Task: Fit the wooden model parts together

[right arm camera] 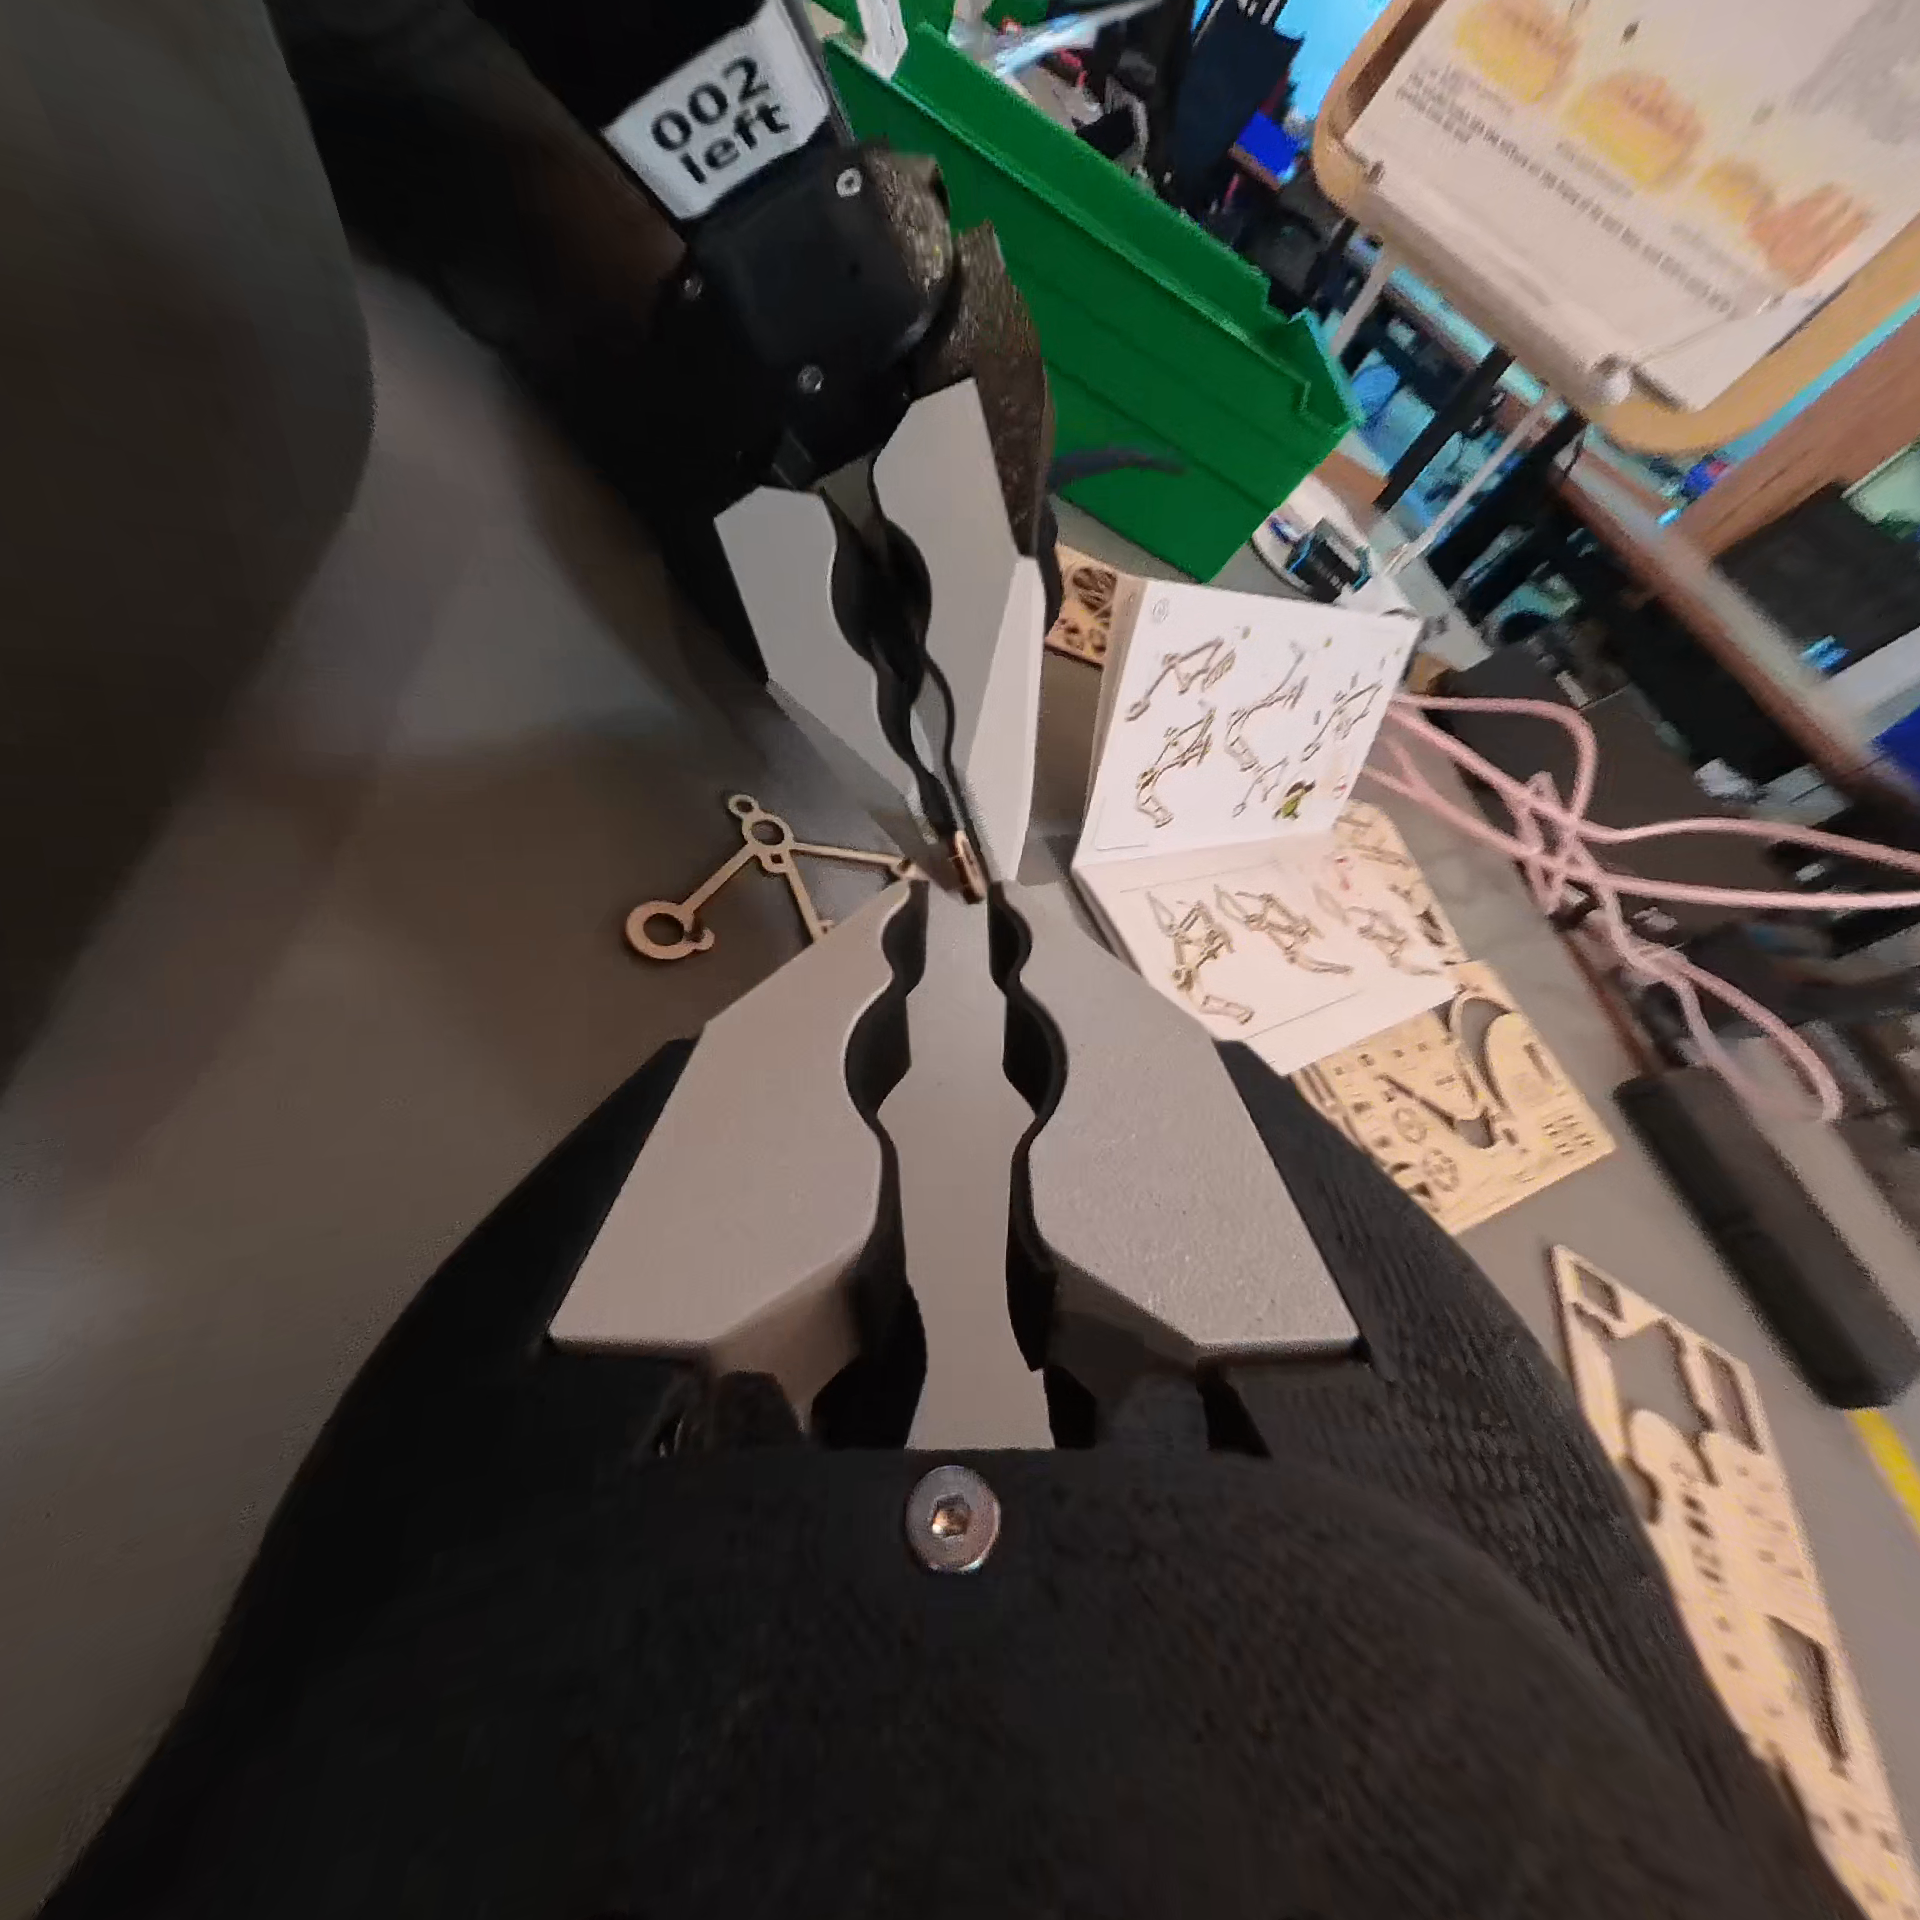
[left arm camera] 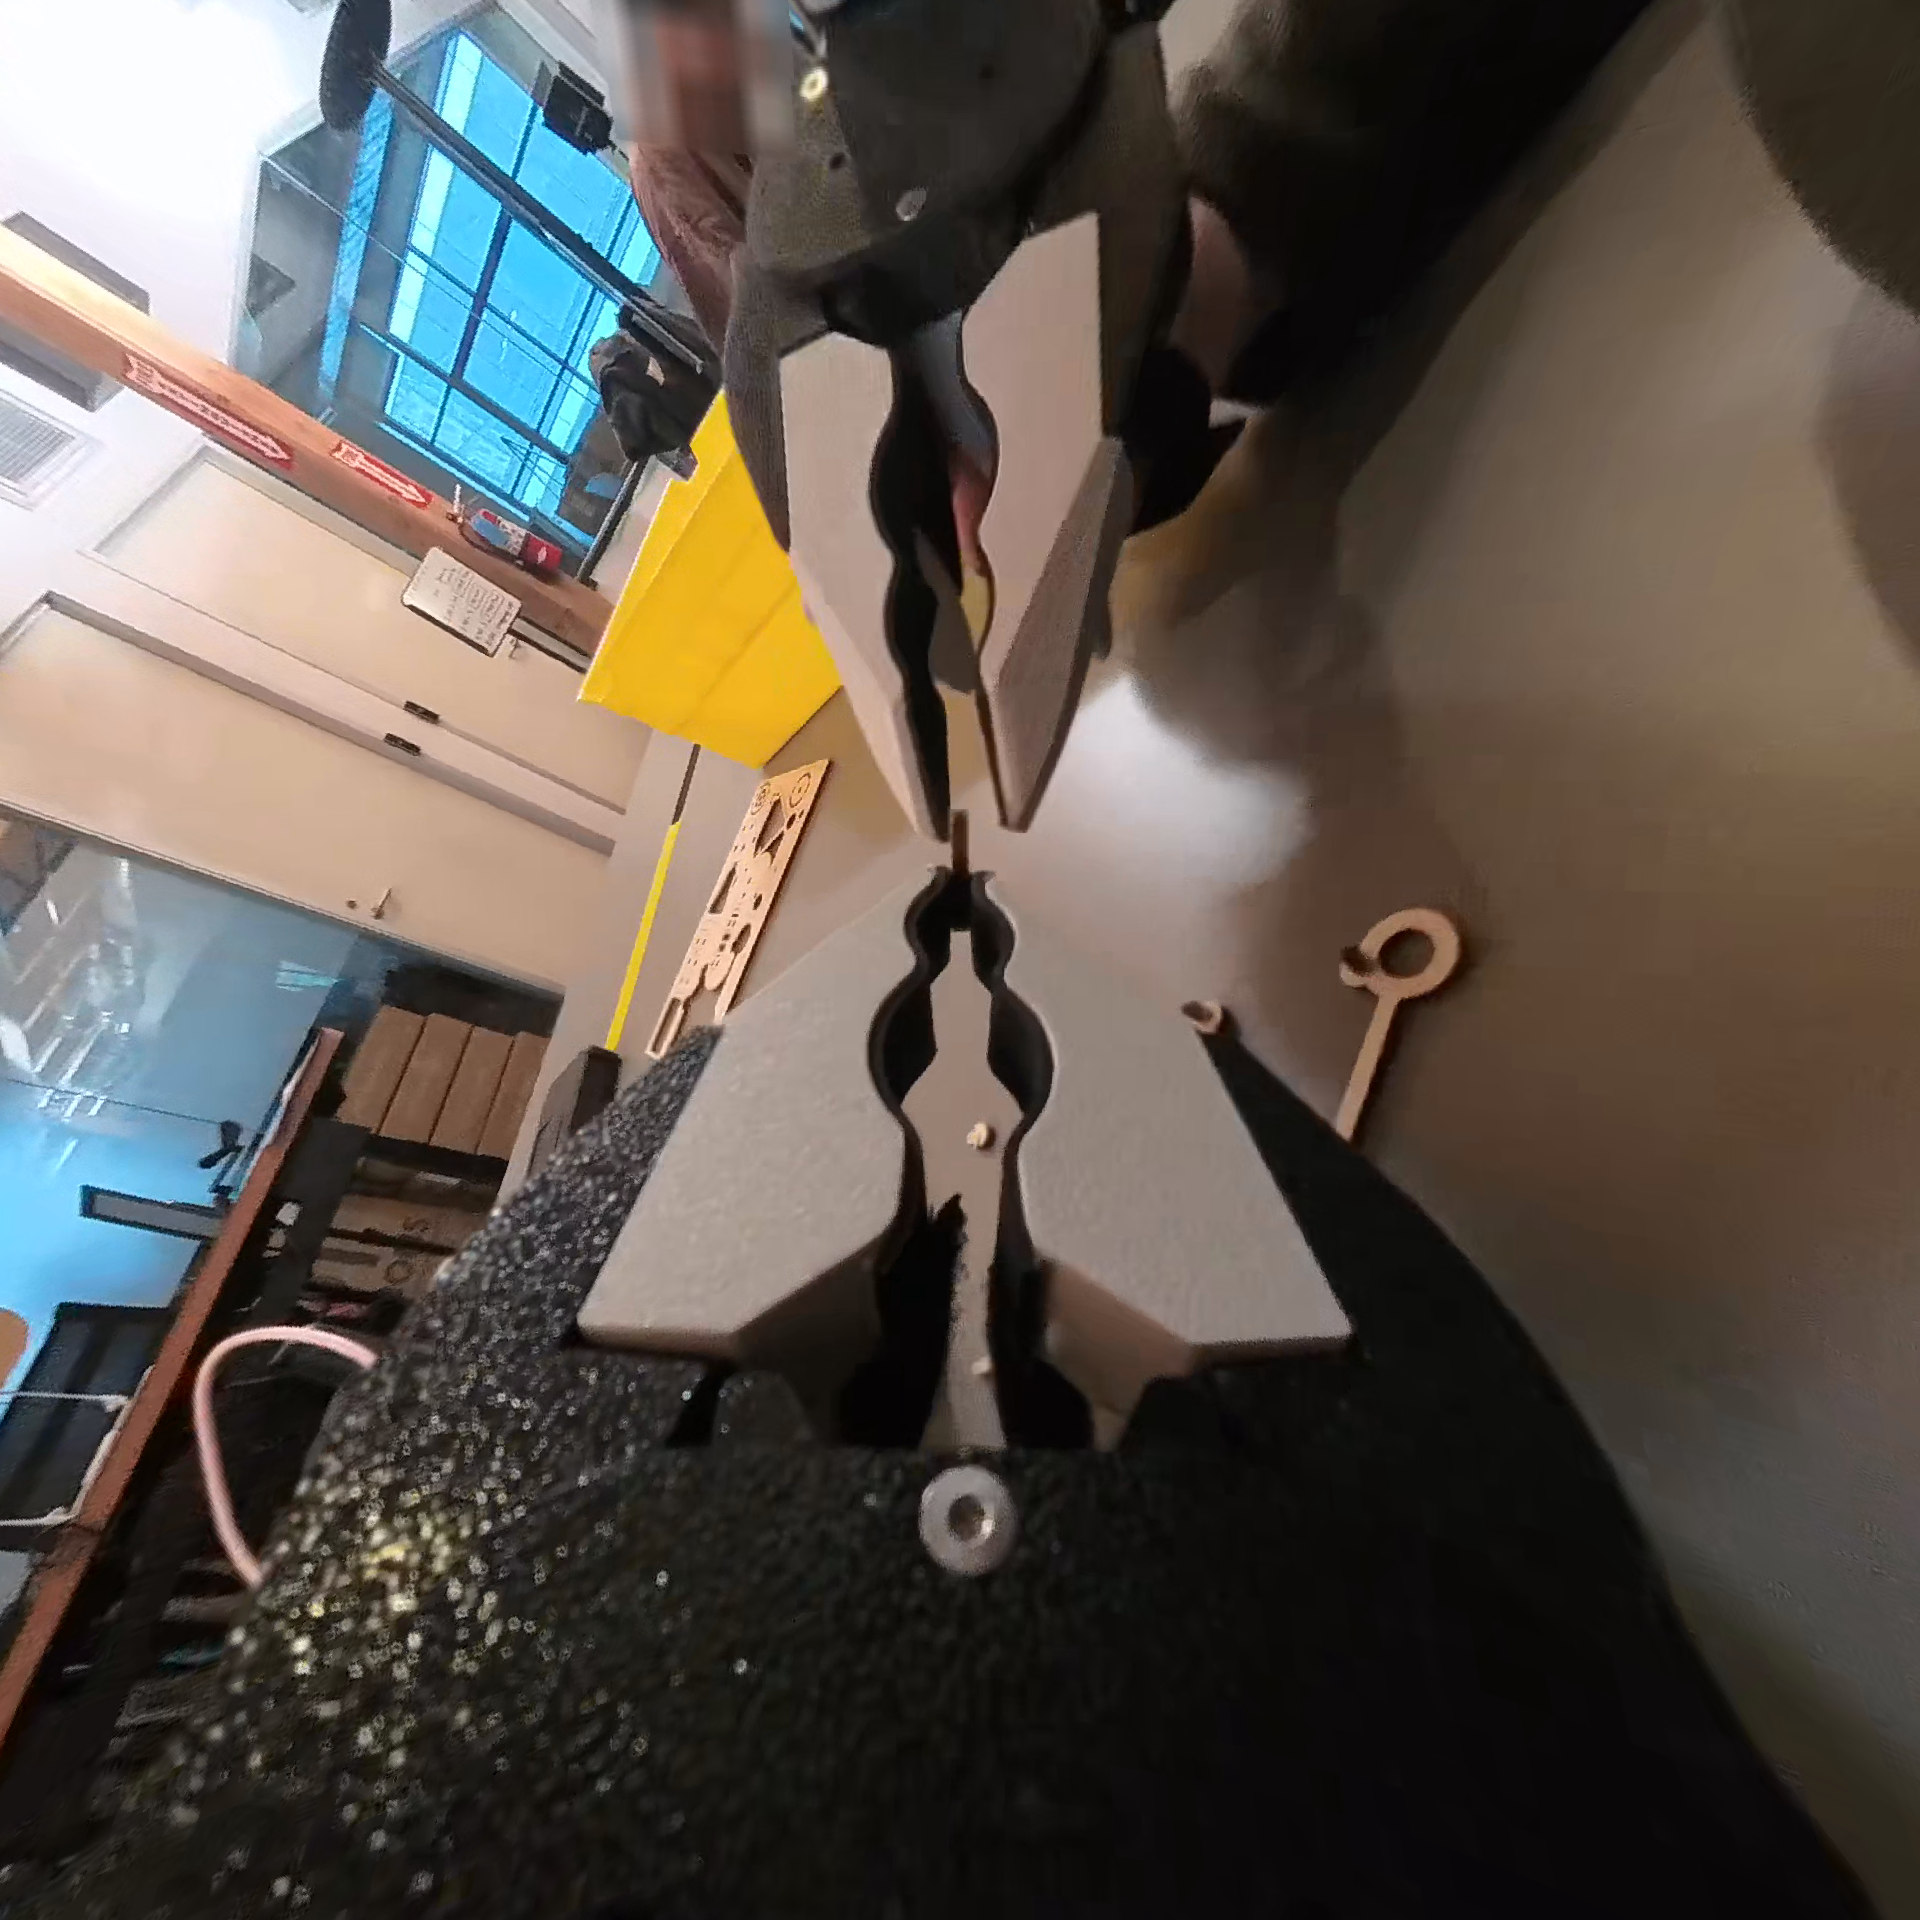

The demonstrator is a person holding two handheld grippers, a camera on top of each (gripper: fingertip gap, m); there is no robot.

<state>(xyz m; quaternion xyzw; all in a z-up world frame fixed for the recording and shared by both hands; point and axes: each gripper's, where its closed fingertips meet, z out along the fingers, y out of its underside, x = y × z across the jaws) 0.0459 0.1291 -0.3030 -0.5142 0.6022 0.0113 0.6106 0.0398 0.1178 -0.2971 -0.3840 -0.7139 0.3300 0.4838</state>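
My left gripper (left arm camera: 961, 896) is shut on a small thin wooden piece (left arm camera: 961, 840) that sticks out past its fingertips. The right wrist view shows the same piece (right arm camera: 968, 871) as a small rounded part pinched at the left gripper's (right arm camera: 954, 840) tips. My right gripper (right arm camera: 951, 906) faces it tip to tip with its jaws apart. The piece stands at the mouth of those jaws, with no pad pressed on it. The right gripper also shows in the left wrist view (left arm camera: 971, 816). A flat wooden linkage part with a ring end (right arm camera: 717, 888) lies on the grey table (right arm camera: 312, 1039), also seen in the left wrist view (left arm camera: 1387, 1003).
An open instruction booklet (right arm camera: 1257, 748) stands right of the grippers, with punched wooden sheets (right arm camera: 1455, 1127) (right arm camera: 1725, 1527) beside it. Pink cables (right arm camera: 1621, 831) lie at the right. A green bin (right arm camera: 1122, 343) stands behind. A yellow bin (left arm camera: 717, 613) and another wooden sheet (left arm camera: 743, 904) show in the left wrist view. Left and right tips are no more than a few centimetres apart.
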